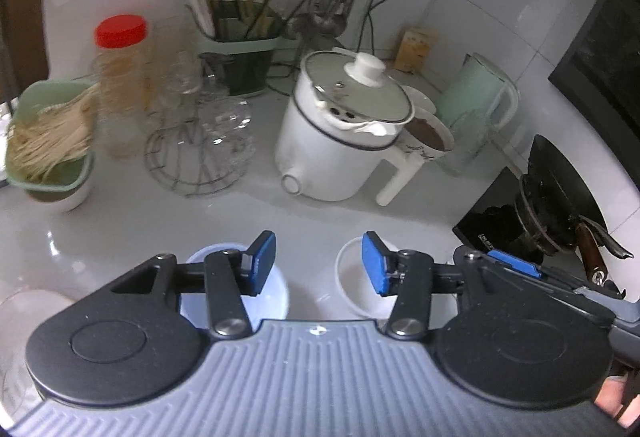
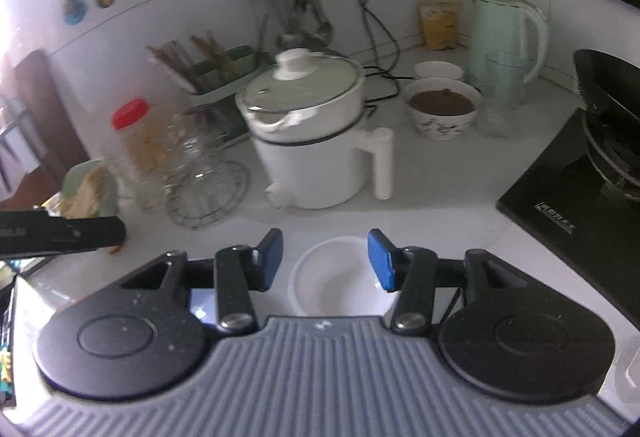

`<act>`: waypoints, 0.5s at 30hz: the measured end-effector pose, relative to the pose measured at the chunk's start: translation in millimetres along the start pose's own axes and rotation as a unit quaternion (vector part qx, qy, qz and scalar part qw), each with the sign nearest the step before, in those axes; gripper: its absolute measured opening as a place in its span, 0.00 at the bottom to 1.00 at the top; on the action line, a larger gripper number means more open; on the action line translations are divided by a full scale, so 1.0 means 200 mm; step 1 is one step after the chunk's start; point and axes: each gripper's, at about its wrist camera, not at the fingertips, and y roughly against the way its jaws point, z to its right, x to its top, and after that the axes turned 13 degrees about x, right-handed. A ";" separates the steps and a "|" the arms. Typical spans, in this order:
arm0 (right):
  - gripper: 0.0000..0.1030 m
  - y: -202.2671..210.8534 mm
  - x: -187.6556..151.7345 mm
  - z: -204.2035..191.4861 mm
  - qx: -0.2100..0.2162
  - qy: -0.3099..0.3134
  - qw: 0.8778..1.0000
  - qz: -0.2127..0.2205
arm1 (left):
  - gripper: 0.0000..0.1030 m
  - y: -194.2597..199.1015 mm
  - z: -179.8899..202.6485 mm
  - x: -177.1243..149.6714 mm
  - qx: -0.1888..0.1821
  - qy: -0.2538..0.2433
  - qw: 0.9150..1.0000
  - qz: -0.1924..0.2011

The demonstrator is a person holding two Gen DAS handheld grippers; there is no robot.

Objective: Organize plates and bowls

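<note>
Two tongs [image 1: 318, 263] [image 2: 326, 261] gape above bowls [image 2: 340, 277] on a cluttered white counter [image 1: 340, 221].

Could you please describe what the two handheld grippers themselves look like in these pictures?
The left gripper and the right gripper look alike: each has a ribbed blue-grey plastic body with a small central logo, two round black discs at its sides, black linkage arms with silver pivot bolts, and fingers tipped with blue rubber pads. A thin black cable runs beside the right gripper's right linkage.
</note>
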 end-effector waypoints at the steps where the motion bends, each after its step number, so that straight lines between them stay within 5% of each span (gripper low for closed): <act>1: 0.48 -0.02 0.01 0.04 -0.004 -0.003 1.000 -0.001 | 0.52 -0.03 0.03 0.01 0.000 -0.005 1.000 -0.002; 6: 0.49 -0.11 0.02 0.18 -0.015 -0.019 1.000 -0.019 | 0.52 -0.21 0.16 0.04 0.005 -0.025 0.999 -0.023; 10: 0.78 -0.20 -0.02 0.27 -0.009 -0.026 0.999 -0.036 | 0.52 -0.35 0.23 0.02 0.014 -0.041 0.998 -0.047; 15: 0.78 -0.29 -0.05 0.36 -0.002 -0.046 0.997 -0.055 | 0.52 -0.49 0.24 0.00 0.014 -0.040 0.997 -0.071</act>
